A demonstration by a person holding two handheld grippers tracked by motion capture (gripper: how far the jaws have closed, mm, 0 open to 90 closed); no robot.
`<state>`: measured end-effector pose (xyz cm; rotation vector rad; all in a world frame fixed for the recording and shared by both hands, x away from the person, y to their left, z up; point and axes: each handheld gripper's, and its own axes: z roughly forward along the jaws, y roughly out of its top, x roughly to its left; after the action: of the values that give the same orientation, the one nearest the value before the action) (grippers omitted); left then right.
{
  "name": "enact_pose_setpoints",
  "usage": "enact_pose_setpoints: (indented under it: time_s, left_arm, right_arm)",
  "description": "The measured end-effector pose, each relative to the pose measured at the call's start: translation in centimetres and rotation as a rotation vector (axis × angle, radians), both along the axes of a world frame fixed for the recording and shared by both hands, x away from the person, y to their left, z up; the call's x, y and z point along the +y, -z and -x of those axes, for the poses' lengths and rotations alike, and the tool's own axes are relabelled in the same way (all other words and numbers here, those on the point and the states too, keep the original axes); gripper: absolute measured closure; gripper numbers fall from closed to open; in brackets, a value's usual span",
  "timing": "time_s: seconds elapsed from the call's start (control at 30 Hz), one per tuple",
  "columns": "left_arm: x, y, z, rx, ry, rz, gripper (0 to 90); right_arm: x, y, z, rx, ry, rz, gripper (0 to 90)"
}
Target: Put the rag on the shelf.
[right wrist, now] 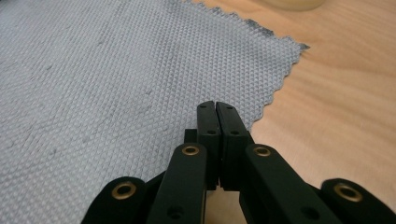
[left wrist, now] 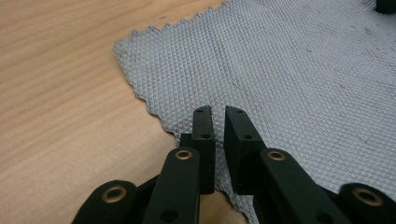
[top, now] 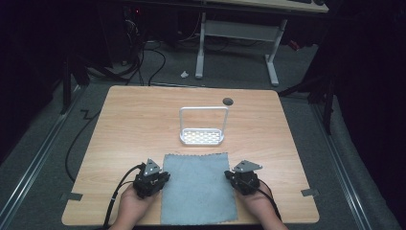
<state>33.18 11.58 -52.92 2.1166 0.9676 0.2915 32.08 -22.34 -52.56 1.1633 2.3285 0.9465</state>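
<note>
High view: grey cloth (top: 198,188) lies flat at the near edge of the table (top: 129,124), roughly square, with its side edges running near-to-far. The left gripper (top: 159,179) sits on the cloth's left edge and the right gripper (top: 233,178) on its right edge, both about mid-length and each pointing inward across the fabric. So each hand is equally close to its own edge, and the cloth lies between them. A white wire rack (top: 202,126) stands just beyond the cloth's far edge, clear of it. A small dark disc (top: 228,101) lies farther back. Left gripper view: the left gripper (left wrist: 218,112) has its jaws nearly together with a narrow slit left between them. The tips sit over the zigzag left edge of the cloth (left wrist: 280,79), and I can't tell whether any fabric is pinched in that slit. Right gripper view: the right gripper (right wrist: 216,106) is clenched, pads flush together, with its tips over the cloth (right wrist: 116,79) just inside the right edge. No fold visibly rises between the pads. Surface is bare light wood, flat and uncluttered. The room beyond is dark, with floor cables and a desk frame at the far side.
</note>
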Motion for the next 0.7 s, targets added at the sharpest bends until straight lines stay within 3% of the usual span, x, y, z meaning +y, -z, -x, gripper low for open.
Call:
enact_pose_setpoints:
  time_s: [0.03, 0.23, 0.27, 0.37, 0.47, 0.53, 0.57, 0.7]
  left_arm:
    - [0.0, 0.0, 0.0, 0.0, 0.0, 0.0, 82.5]
    - [0.1, 0.0, 2.3, 0.009, 0.044, 0.013, 82.5]
    - [0.4, 0.2, 2.7, 0.028, 0.038, 0.056, 80.6]
    - [0.6, 0.1, 2.5, 0.057, 0.018, 0.082, 74.4]
    - [0.9, 0.0, 1.9, 0.016, -0.011, 0.074, 69.6]
    - [1.0, -0.1, 1.2, 0.014, -0.026, 0.082, 67.8]
    - [1.0, -0.2, 0.7, -0.004, -0.037, 0.058, 66.4]
    - [0.8, -0.6, -0.5, -0.044, -0.064, 0.042, 61.9]
  right_arm:
    - [0.0, 0.0, 0.0, 0.0, 0.0, 0.0, 90.0]
    - [-0.8, 0.0, 3.6, 0.004, -0.031, 0.0, 89.8]
    - [-0.9, 0.0, 3.8, 0.001, -0.026, -0.009, 88.6]
    - [-1.1, 0.1, 4.0, -0.009, -0.016, -0.038, 83.8]
    - [-1.9, -0.5, 4.0, -0.057, 0.012, -0.114, 74.5]
    - [-2.1, -0.5, 4.0, -0.07, 0.017, -0.118, 72.4]
    - [-2.5, -0.2, 4.0, -0.073, 0.034, -0.127, 70.7]
    - [-2.8, -0.2, 3.9, -0.084, 0.046, -0.119, 68.6]
